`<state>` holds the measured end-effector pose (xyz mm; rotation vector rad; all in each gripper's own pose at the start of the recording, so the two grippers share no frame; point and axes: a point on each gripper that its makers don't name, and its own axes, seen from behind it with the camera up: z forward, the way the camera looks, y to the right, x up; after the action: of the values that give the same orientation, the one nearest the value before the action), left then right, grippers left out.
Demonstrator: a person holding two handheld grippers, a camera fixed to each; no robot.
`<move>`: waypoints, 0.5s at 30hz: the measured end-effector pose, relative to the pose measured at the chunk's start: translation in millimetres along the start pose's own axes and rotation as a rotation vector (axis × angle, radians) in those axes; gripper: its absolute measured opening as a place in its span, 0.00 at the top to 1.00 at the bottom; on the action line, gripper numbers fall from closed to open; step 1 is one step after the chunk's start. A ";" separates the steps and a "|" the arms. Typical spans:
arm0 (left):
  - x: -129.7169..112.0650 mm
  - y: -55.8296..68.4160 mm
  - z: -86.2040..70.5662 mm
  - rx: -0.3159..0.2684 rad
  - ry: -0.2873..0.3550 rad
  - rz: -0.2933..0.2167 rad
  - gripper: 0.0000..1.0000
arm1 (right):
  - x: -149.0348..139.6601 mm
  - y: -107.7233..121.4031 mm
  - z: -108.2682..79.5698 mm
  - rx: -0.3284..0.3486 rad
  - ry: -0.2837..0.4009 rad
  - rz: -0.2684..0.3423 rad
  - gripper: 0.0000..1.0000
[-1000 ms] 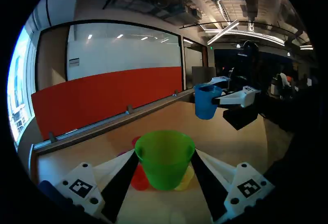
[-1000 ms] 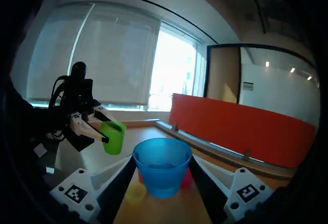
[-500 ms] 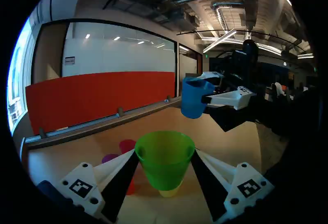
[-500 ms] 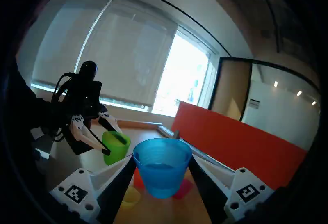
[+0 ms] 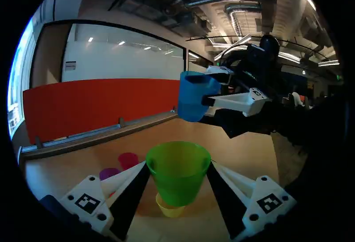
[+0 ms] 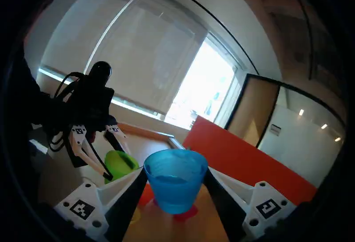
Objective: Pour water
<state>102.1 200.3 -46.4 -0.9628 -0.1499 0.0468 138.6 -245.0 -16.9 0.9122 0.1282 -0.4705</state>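
Left gripper [image 5: 177,167] is clamped on the green cup [image 5: 178,179], both fingers pressing its sides just under the rim. The cup sits upright between them, lifted clear of the tabletop [image 5: 248,153]. A yellow cup [image 5: 168,207] stands directly beneath this gripper, with a pink cup [image 5: 128,158] and a purple cup [image 5: 108,172] down to its left; all three rest on the tabletop. I cannot see far enough into the green cup to tell whether anything is in it.

Ahead of the left gripper, higher and a little to its right, the right gripper [image 6: 175,183] is closed on the blue cup [image 6: 175,195], one finger on each side of the wall. In the right gripper view a level of water [image 6: 171,180] shows inside the blue cup, well below the rim. From this gripper the green cup lies forward, lower and to the left, near but clearly apart. In the left gripper view the blue cup leans only slightly and nothing spills over its lip.

My judgement is that the pour has not begun. Both cups are picked up and brought toward each other, and the source is held above the receiver. What remains is to bring the blue rim over the green mouth, tip it until the water runs across, then level it again.
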 end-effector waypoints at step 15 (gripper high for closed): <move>-2.0 16.0 10.8 -0.034 0.007 0.015 0.14 | 11.0 4.8 10.9 -0.001 0.001 -0.148 0.10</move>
<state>99.0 218.0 -53.7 -0.9978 -0.1380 0.0546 149.6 -254.8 -10.1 0.9059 0.1979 -0.6073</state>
